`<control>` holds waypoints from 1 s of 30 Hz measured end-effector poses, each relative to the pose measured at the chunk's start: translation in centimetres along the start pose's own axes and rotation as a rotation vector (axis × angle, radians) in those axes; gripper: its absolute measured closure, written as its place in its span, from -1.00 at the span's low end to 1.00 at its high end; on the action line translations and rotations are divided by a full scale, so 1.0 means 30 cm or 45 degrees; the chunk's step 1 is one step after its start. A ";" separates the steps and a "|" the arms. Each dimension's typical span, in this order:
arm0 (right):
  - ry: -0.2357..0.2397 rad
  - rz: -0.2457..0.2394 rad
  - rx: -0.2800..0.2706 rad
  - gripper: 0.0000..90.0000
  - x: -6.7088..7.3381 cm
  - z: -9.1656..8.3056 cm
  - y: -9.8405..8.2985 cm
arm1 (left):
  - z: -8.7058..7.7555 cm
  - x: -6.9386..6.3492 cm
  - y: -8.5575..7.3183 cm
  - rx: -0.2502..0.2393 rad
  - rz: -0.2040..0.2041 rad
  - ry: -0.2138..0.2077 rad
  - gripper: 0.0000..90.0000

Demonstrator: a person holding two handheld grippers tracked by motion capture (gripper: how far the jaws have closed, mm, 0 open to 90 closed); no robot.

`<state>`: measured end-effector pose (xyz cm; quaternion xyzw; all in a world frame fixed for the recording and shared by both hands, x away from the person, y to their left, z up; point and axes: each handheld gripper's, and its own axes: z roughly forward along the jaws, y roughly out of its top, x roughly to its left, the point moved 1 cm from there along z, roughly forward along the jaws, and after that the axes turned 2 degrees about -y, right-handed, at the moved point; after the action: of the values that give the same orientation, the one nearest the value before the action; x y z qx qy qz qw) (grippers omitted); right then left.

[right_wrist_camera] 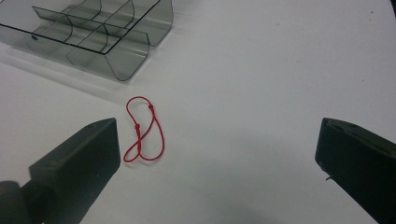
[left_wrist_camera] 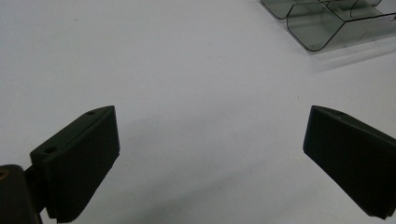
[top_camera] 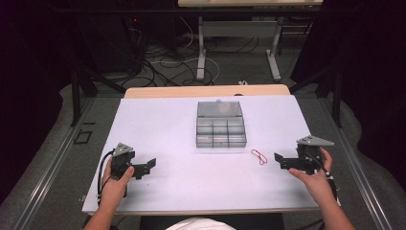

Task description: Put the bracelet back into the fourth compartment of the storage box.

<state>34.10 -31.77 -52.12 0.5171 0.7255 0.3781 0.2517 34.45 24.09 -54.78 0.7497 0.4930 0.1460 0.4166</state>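
1. In the left gripper view we see the clear compartment box [left_wrist_camera: 327,23] cut off by the top and right edges, with just a corner showing.
2. In the right gripper view the box [right_wrist_camera: 93,32] runs off the top and left edges.
3. From the high view the small things behind the box's raised lid [top_camera: 219,109] are too blurred to identify.
4. The red string loop [top_camera: 259,156] looks tiny there, and we cannot make out its knots.

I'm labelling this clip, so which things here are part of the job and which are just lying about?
Part of the job:
red string loop, on the table near the right gripper
clear compartment box, lid open
left gripper, open

Lying about:
cables on the floor
far table's legs
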 end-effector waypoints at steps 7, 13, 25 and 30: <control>0.007 -0.009 0.010 -0.99 0.013 0.009 0.019 | 0.003 -0.003 0.001 0.004 -0.001 -0.009 -0.91; 0.014 -0.023 0.021 -0.96 0.031 0.015 0.038 | 0.008 -0.004 -0.001 -0.011 -0.003 0.007 -0.90; 0.064 -0.082 0.050 -0.92 0.089 0.046 0.085 | 0.007 -0.004 -0.003 -0.004 -0.002 0.010 -0.90; 0.081 -0.101 0.069 -0.86 0.106 0.061 0.097 | 0.007 -0.004 -0.004 -0.003 -0.002 0.009 -0.89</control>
<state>36.03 -27.71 -50.77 0.4821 0.7631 0.3644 0.2291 34.46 23.90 -54.97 0.7483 0.4947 0.1489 0.4160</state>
